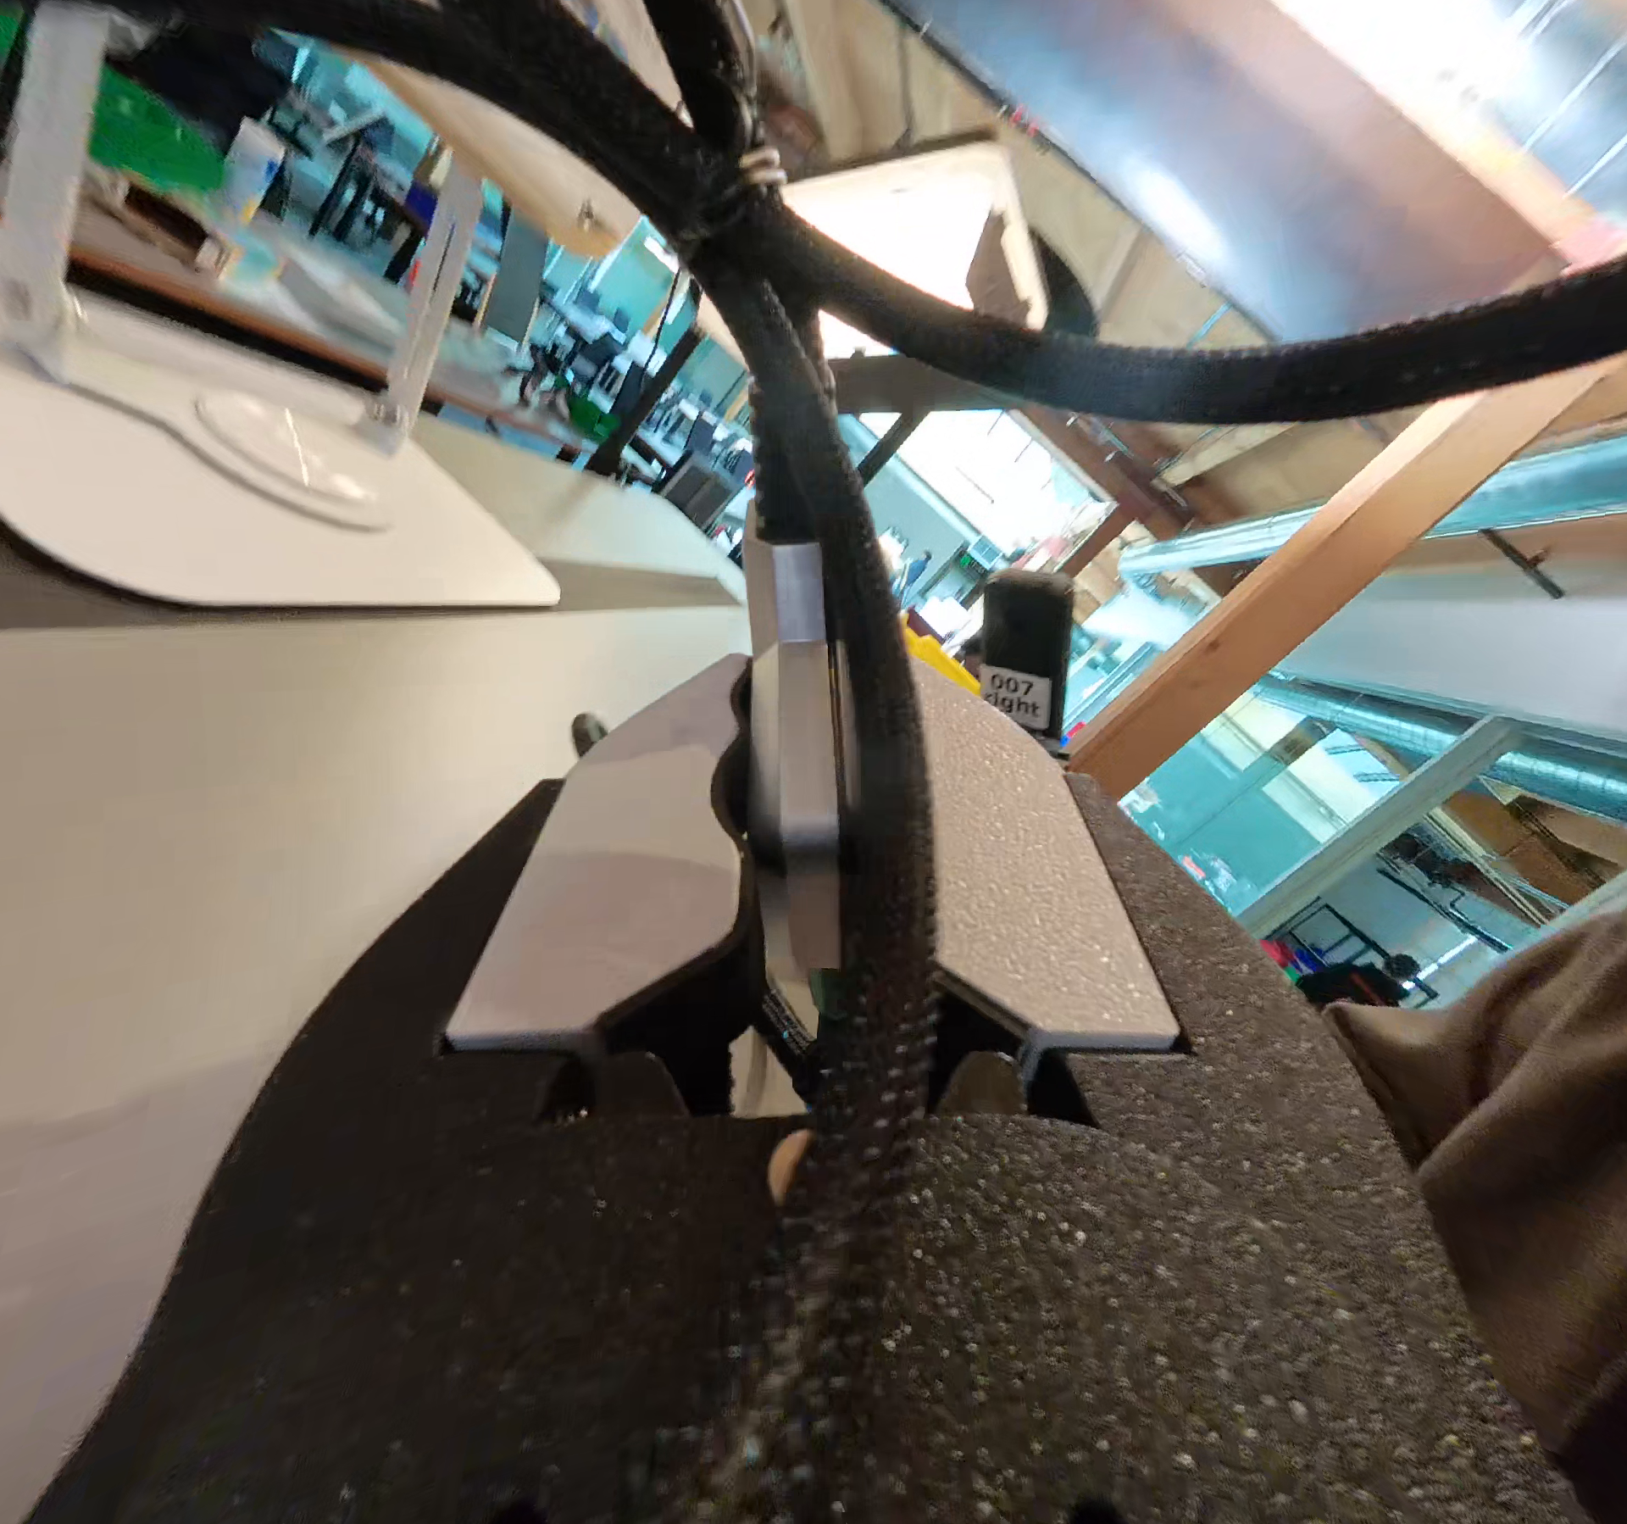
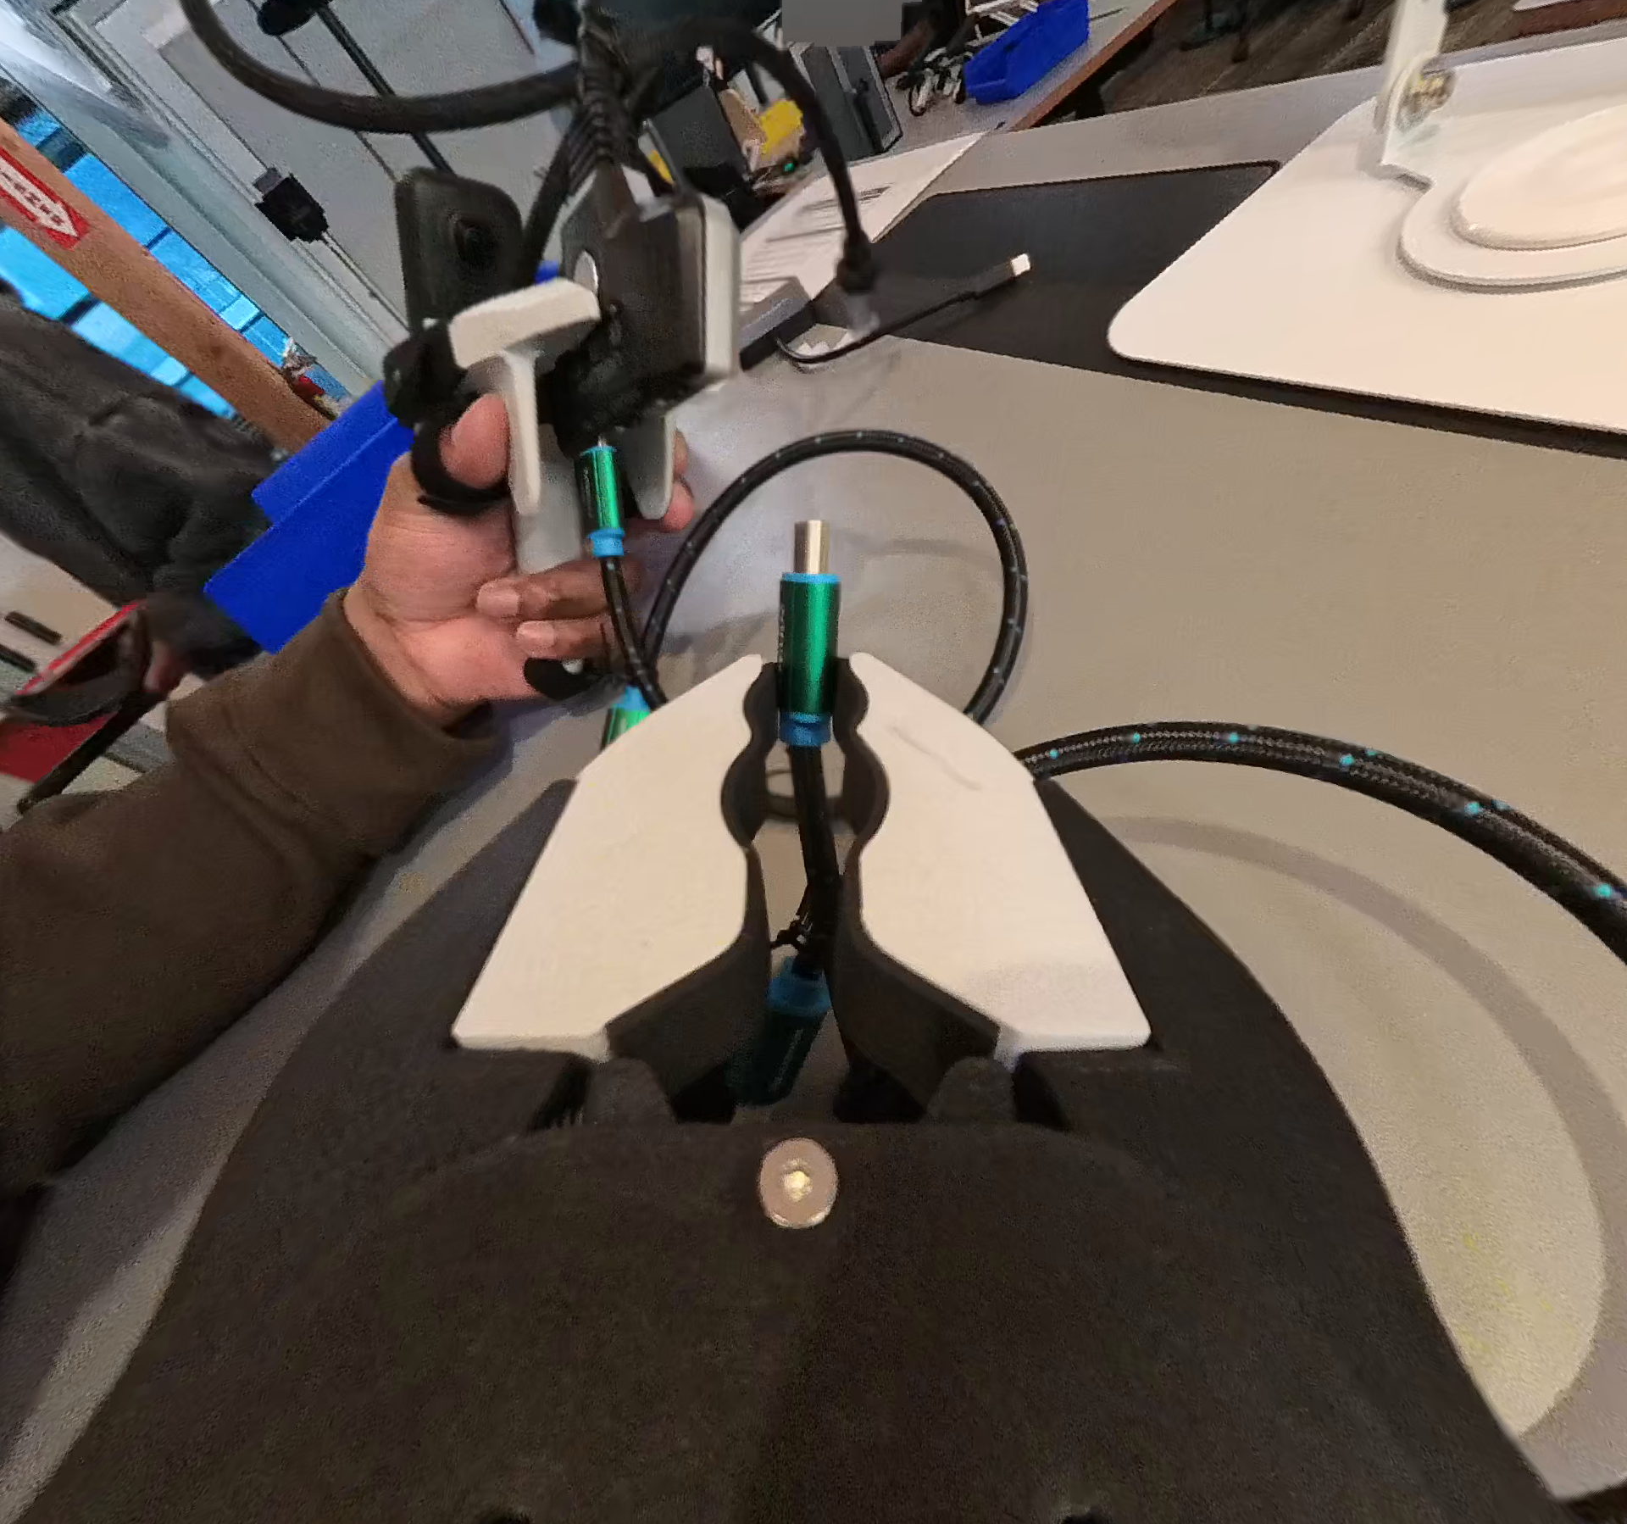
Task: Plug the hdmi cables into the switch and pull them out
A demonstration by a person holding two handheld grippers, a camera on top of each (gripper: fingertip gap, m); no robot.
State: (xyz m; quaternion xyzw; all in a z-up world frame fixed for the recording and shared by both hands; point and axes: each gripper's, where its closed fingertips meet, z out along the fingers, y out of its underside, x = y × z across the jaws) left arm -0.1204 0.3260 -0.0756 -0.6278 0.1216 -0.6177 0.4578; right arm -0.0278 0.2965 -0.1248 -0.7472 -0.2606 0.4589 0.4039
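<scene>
Just beyond the right jaw of my left gripper (image 1: 828,689), a black camera body (image 1: 1026,627) carries a small white label (image 1: 1012,702) printed in dark characters. Far left of my right gripper (image 2: 806,671), a wooden post (image 2: 167,310) bears a red-and-white sign (image 2: 35,209). Ahead of those jaws, a printed paper sheet (image 2: 845,218) lies on the surface, its print too small to read. The green connector (image 2: 806,636) pinched in them has faint lettering along its barrel, which I cannot read.
</scene>
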